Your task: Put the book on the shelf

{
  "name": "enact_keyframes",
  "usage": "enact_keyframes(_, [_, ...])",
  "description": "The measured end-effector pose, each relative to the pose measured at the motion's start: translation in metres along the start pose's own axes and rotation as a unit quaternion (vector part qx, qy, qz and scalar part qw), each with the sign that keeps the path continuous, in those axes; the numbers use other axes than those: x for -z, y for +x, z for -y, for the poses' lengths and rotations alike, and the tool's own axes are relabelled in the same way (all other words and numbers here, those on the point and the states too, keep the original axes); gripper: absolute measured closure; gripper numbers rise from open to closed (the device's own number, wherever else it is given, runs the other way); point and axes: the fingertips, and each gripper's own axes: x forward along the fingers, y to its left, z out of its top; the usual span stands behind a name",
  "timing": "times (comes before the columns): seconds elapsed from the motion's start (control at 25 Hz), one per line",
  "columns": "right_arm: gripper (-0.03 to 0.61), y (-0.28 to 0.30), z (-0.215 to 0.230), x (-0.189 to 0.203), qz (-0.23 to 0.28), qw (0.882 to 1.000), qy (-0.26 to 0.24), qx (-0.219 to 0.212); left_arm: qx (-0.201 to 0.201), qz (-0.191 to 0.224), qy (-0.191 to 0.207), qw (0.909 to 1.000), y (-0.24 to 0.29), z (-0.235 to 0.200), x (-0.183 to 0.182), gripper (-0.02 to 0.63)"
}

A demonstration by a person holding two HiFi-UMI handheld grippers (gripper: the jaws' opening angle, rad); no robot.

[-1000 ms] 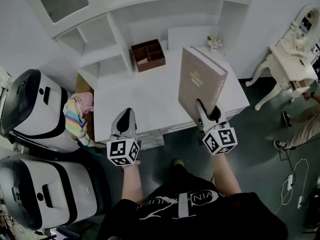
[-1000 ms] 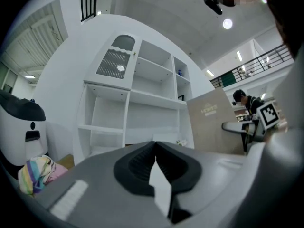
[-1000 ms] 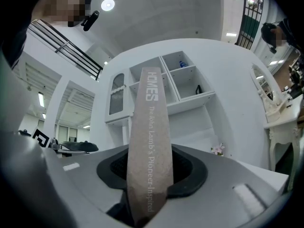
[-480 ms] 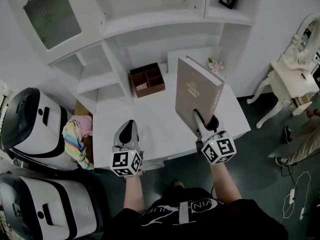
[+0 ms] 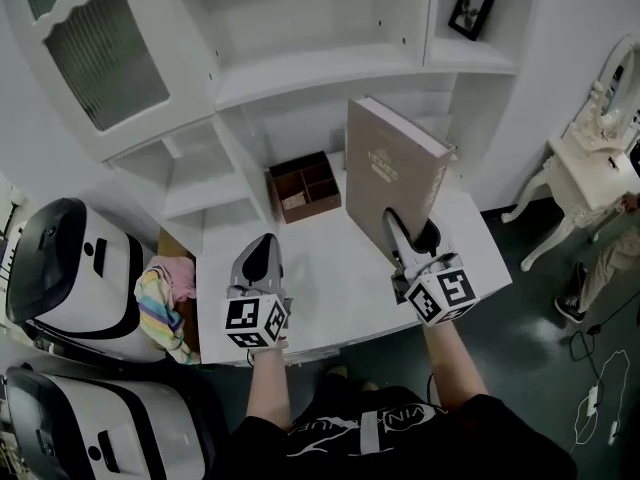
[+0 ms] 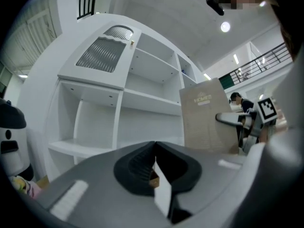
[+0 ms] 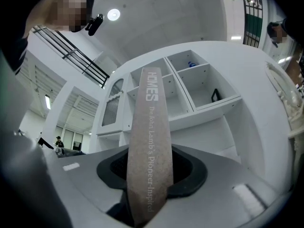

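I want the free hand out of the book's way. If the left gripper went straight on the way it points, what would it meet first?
Most likely the white shelf unit, around its open lower compartments; the wooden box sits right of that line. Depth is unclear.

Bright even indoor light, ceiling spotlights (image 7: 113, 14) glaring, strong fisheye curving, dark vignetted corners, near gripper bodies blurred

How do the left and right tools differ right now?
Grip: the right tool is clamped on the upright book; the left tool holds nothing.
Jaws: the right tool's jaws stand apart by the book's thickness; the left tool's jaws are together.
Shared: both are over the desk and point toward the white shelf unit.
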Motion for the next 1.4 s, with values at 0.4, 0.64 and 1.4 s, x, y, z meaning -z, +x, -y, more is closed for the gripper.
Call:
enact_keyframes(0.4, [0.405,0.053,-0.006,-0.071,0.048,0.999,-0.020,-0.016,0.012,0.000,0.004,0.9999,0.045,-0.026,-0.031,0.614])
enact_keyframes(0.64, [0.405,0.074,-0.012,-0.115,0.081,0.996,-0.025,-0.035,0.033,-0.003,0.000,0.9995,0.060,-0.023,-0.035,0.614])
enact_keyframes(1.4, [0.405,0.148,-0.006,-0.236,0.151,0.980,-0.124,-0.036,0.059,0.008,0.002,0.9982,0.071,-0.017,-0.045,0.614])
